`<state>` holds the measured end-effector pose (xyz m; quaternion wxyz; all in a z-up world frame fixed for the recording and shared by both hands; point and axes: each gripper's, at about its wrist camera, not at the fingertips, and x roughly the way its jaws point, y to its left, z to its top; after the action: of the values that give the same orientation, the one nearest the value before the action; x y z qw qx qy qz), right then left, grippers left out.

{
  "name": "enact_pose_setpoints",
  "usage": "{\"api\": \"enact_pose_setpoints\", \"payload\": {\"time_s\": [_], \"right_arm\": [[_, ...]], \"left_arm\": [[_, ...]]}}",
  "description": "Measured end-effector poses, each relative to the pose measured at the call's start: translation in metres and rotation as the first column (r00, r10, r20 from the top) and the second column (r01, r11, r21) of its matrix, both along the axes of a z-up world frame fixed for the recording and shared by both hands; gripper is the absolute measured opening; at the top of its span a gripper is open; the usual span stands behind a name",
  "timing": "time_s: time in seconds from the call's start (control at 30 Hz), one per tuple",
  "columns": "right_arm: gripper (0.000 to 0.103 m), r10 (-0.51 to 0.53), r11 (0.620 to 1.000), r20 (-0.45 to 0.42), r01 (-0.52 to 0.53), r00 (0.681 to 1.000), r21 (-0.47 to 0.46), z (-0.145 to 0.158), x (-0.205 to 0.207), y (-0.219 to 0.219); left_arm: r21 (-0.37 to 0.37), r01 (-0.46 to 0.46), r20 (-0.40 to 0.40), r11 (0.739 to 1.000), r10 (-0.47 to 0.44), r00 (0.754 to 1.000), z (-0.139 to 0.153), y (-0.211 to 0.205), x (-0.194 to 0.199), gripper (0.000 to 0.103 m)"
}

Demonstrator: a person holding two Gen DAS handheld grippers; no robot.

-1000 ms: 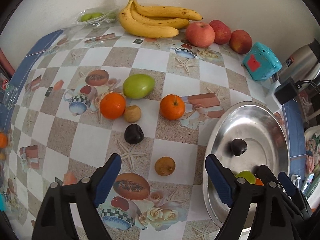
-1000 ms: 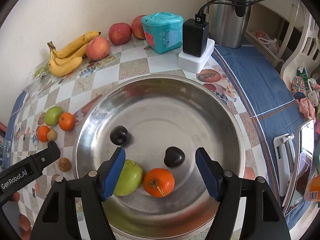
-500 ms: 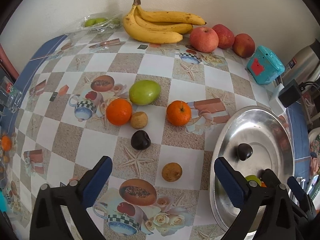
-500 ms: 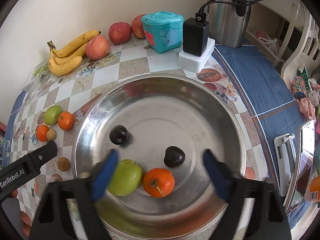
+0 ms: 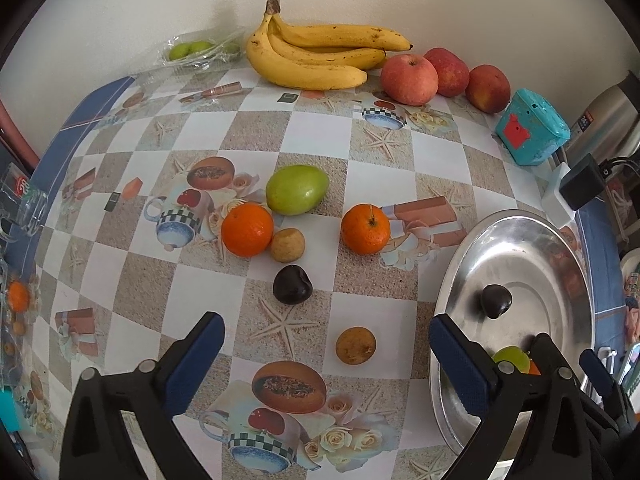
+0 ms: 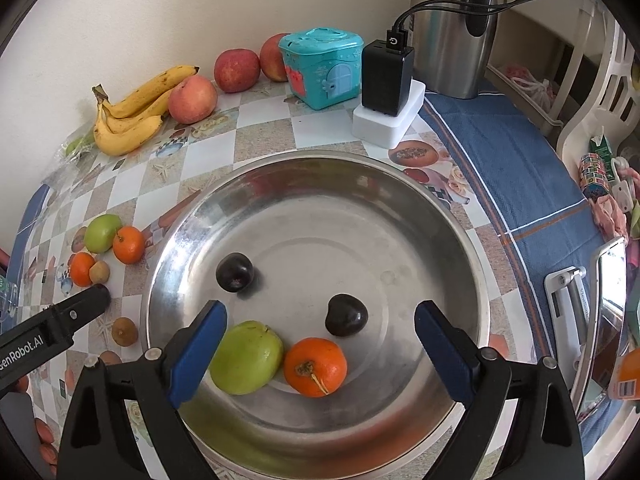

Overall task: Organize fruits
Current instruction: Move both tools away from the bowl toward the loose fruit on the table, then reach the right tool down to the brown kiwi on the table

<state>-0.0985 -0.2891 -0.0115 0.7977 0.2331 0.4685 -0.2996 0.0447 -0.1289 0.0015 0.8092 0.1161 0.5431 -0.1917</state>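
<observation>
A steel bowl [image 6: 400, 184] holds a green fruit [image 6: 246, 356], an orange [image 6: 316, 366] and two dark plums [image 6: 235, 272]. My right gripper [image 6: 320, 344] is open and empty over the bowl's near side. On the table lie a green fruit [image 5: 297, 189], two oranges [image 5: 247, 229], a dark plum [image 5: 292, 284] and two small brown fruits [image 5: 355, 345]. My left gripper [image 5: 326, 352] is open and empty, above the nearer brown fruit. The bowl [image 5: 532, 240] is at its right.
Bananas [image 5: 316, 56] and three apples [image 5: 408, 79] lie along the back wall. A teal box [image 6: 320, 66], a black charger on a white block [image 6: 386, 80] and a steel kettle [image 6: 452, 28] stand behind the bowl. A bag of green fruit [image 5: 192, 50] lies back left.
Both grippers have opened wider. The left gripper has drawn back a little, so more of the table shows. The fruits have not moved.
</observation>
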Motion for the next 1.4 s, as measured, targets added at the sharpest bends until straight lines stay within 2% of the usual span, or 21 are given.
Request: {"api": "enact_pose_setpoints", "payload": {"time_s": [0.2, 0.3, 0.43, 0.53, 0.8, 1.1, 1.4], "right_arm": [[0.095, 0.012, 1.0, 0.028, -0.012, 1.0, 0.016, 0.003, 0.003, 0.004], [0.095, 0.035, 0.999, 0.012, -0.035, 0.999, -0.011, 0.006, 0.008, 0.012], [0.095, 0.066, 0.998, -0.002, -0.066, 0.998, -0.001, 0.004, 0.014, 0.021], [0.095, 0.083, 0.996, -0.001, -0.083, 0.997, 0.011, 0.004, 0.018, 0.029], [0.095, 0.131, 0.991, 0.01, -0.131, 0.991, 0.016, 0.009, 0.035, 0.052], [0.095, 0.183, 0.983, 0.022, -0.184, 0.983, 0.031, 0.009, 0.057, 0.079], [0.095, 0.214, 0.974, 0.062, -0.217, 0.975, 0.063, 0.011, 0.079, 0.102]], "left_arm": [[0.024, 0.018, 0.02, 1.0, -0.018, 1.0, 0.003, 0.006, 0.007, 0.103], [0.036, 0.012, 0.035, 0.999, -0.014, 0.999, 0.006, 0.015, 0.014, 0.103], [0.064, 0.022, 0.048, 0.998, -0.025, 0.999, 0.008, 0.027, 0.025, 0.103], [0.094, 0.013, 0.069, 0.996, -0.02, 0.997, 0.01, 0.039, 0.033, 0.103], [0.113, -0.028, 0.11, 0.993, 0.015, 0.994, 0.02, 0.07, 0.055, 0.103], [0.085, -0.105, 0.101, 0.991, 0.096, 0.99, 0.026, 0.105, 0.076, 0.103], [0.071, -0.137, 0.111, 0.988, 0.129, 0.985, 0.033, 0.125, 0.085, 0.103]]}}
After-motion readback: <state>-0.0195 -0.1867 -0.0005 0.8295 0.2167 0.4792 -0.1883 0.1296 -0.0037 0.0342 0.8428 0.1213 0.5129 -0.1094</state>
